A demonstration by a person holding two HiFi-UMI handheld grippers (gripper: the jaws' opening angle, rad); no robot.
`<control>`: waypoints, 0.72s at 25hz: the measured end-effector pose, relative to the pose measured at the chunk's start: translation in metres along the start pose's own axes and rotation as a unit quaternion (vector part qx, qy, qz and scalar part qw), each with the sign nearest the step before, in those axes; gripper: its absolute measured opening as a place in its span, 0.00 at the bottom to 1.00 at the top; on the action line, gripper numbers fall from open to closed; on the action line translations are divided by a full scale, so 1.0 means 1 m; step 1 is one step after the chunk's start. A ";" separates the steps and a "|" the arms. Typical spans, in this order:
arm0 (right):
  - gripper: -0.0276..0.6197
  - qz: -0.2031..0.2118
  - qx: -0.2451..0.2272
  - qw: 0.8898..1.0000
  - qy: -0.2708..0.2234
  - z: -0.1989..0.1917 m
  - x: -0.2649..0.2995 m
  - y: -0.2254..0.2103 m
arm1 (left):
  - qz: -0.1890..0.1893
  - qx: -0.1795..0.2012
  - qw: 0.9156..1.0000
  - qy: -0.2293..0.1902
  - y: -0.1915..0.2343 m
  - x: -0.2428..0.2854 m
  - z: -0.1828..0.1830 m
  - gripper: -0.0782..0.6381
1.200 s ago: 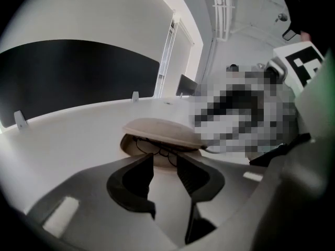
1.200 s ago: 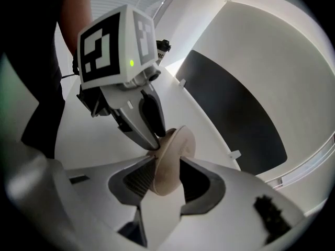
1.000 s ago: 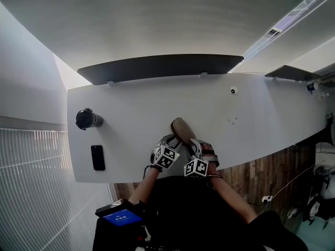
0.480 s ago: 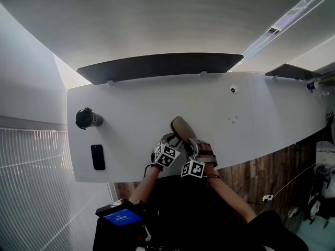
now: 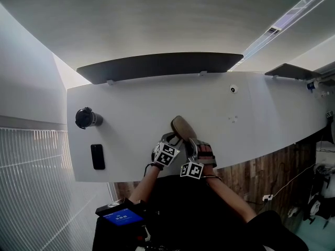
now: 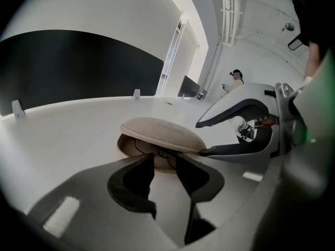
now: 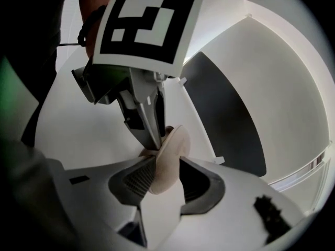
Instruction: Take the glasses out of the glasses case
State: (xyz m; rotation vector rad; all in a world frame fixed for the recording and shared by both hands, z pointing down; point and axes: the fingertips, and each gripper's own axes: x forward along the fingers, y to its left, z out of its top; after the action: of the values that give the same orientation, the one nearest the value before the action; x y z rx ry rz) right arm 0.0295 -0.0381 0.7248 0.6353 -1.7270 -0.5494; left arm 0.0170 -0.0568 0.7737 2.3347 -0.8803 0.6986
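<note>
Claws: right claw (image 7: 165,163) pinching case lid (image 7: 175,143) | left claw (image 6: 165,158) spread wide, empty, facing glasses (image 6: 159,151)

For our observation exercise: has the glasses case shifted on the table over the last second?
No. The glasses case keeps the same spot against the black phone and the near edge of the table.

The left gripper (image 6: 165,163) has dark grey, wedge-shaped jaws. The right gripper (image 7: 159,174) is pale grey, with a ribbed dark pad (image 7: 137,181) inside one jaw. Each carries a white cube (image 5: 166,156) printed with black square markers. The person wears a black top (image 5: 178,213) and a dark wristband (image 7: 85,29).
</note>
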 end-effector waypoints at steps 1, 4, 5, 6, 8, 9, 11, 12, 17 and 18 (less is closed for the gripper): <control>0.27 0.001 -0.002 1.000 -0.001 0.001 0.000 -0.001 | 0.000 0.001 1.000 0.000 0.000 0.000 0.000 0.30; 0.27 0.013 0.005 1.000 -0.006 0.005 -0.003 0.004 | -0.001 -0.008 1.000 -0.003 0.002 0.001 0.001 0.30; 0.27 0.018 0.010 1.000 -0.004 0.004 -0.002 0.006 | -0.001 -0.010 1.000 -0.003 0.002 0.001 0.002 0.31; 0.27 0.021 0.014 1.000 0.001 0.001 0.000 0.008 | 0.000 -0.011 1.000 -0.002 0.003 0.001 0.003 0.31; 0.27 0.019 0.016 1.000 0.011 -0.005 0.004 0.008 | -0.001 -0.010 1.000 0.000 0.003 0.000 0.003 0.30; 0.27 0.017 0.017 1.000 0.014 -0.007 0.004 0.008 | -0.002 -0.009 1.000 0.000 0.003 0.001 0.001 0.30; 0.27 0.017 0.020 0.999 0.018 -0.011 0.001 0.007 | -0.006 -0.010 1.000 0.002 -0.001 0.002 -0.003 0.31; 0.27 0.016 0.024 0.999 0.020 -0.012 0.000 0.005 | -0.007 -0.011 1.000 0.004 -0.002 0.003 -0.003 0.31; 0.27 0.011 0.063 0.998 0.020 -0.015 -0.008 -0.016 | -0.004 -0.002 1.000 0.008 0.002 0.002 -0.003 0.30; 0.27 0.008 0.071 0.997 0.019 -0.016 -0.010 -0.022 | -0.005 -0.003 1.000 0.011 0.001 0.001 -0.004 0.30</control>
State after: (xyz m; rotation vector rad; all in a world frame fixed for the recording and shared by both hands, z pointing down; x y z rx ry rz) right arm 0.0500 -0.0481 0.7068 0.7268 -1.7437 -0.4030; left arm 0.0160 -0.0555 0.7775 2.3199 -0.8599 0.7148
